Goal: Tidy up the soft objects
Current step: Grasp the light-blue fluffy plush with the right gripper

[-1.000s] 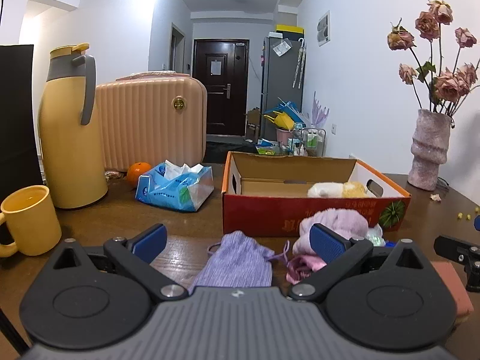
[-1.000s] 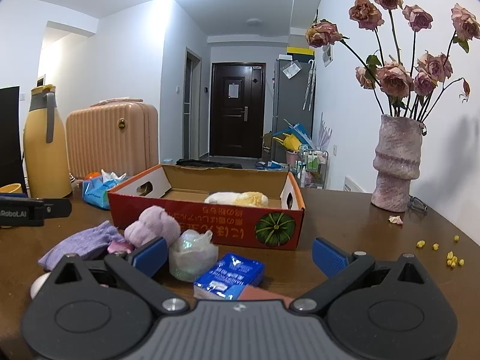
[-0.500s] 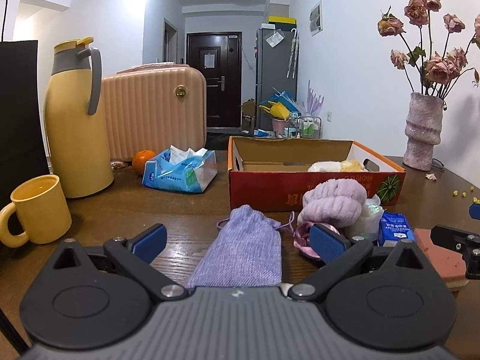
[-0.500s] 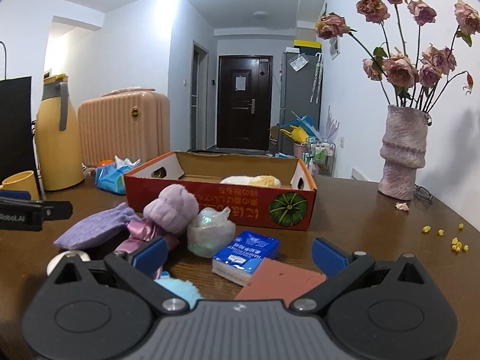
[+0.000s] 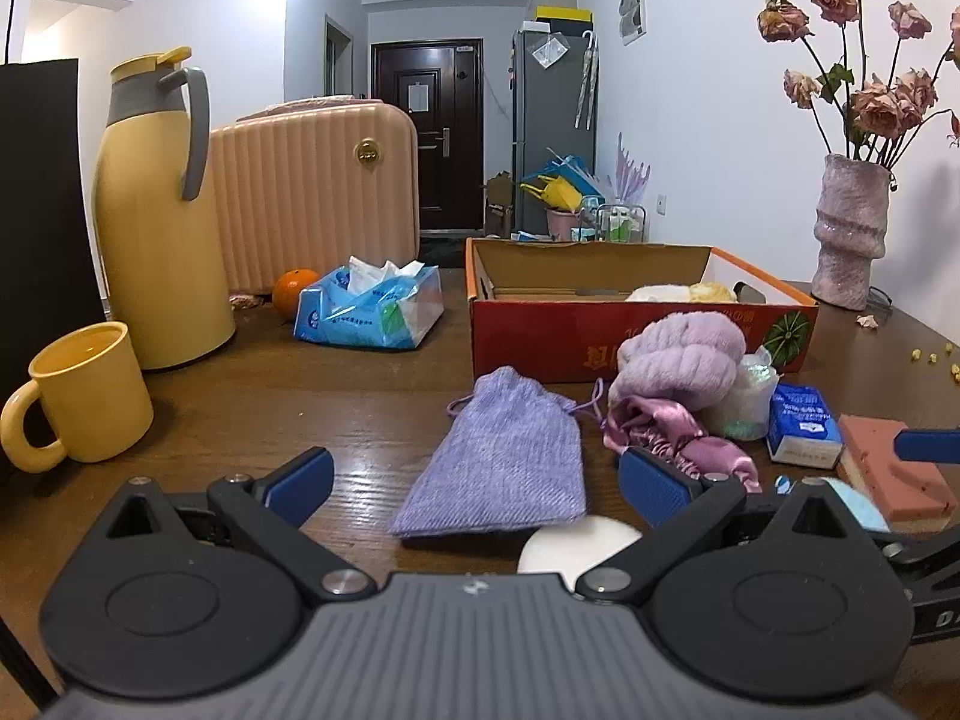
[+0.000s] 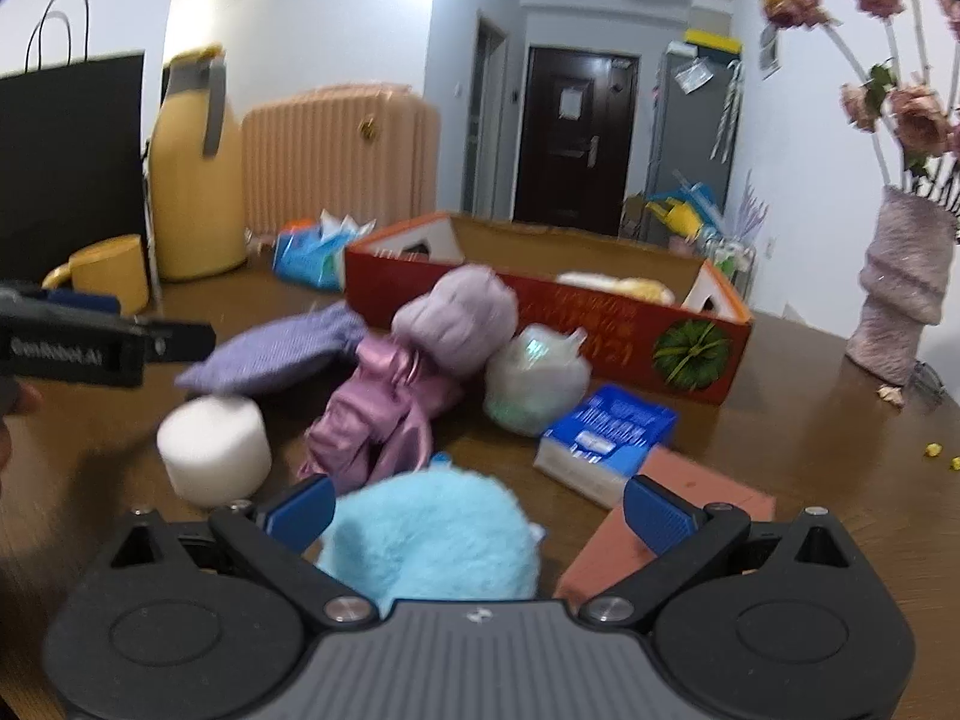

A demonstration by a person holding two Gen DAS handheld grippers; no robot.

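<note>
Soft things lie on the wooden table in front of a red cardboard box point(image 5: 528, 330) point(image 6: 600, 324) that holds a white-and-yellow plush point(image 5: 681, 292). They are a purple knit pouch point(image 5: 504, 462) point(image 6: 282, 348), a lilac fluffy roll point(image 5: 678, 360) point(image 6: 456, 312), a pink satin cloth point(image 5: 666, 429) point(image 6: 378, 420), a white foam cylinder point(image 6: 213, 456) and a light blue fluffy ball point(image 6: 432, 540). My left gripper point(image 5: 474, 486) is open and empty, just before the pouch. My right gripper point(image 6: 477, 510) is open, with the blue ball between its fingers.
A yellow mug point(image 5: 90, 396), a yellow thermos point(image 5: 159, 210), a peach suitcase point(image 5: 312, 198), an orange point(image 5: 294, 300) and a tissue pack point(image 5: 372, 312) stand at left. A blue packet point(image 6: 606, 438), a pink sponge point(image 5: 894, 480), an iridescent bag point(image 6: 534, 378) and a vase point(image 5: 849, 234) are at right.
Both grippers have pulled back from the box and risen. The white cylinder and the blue fluffy ball have come into view. The right view has swung and blurred.
</note>
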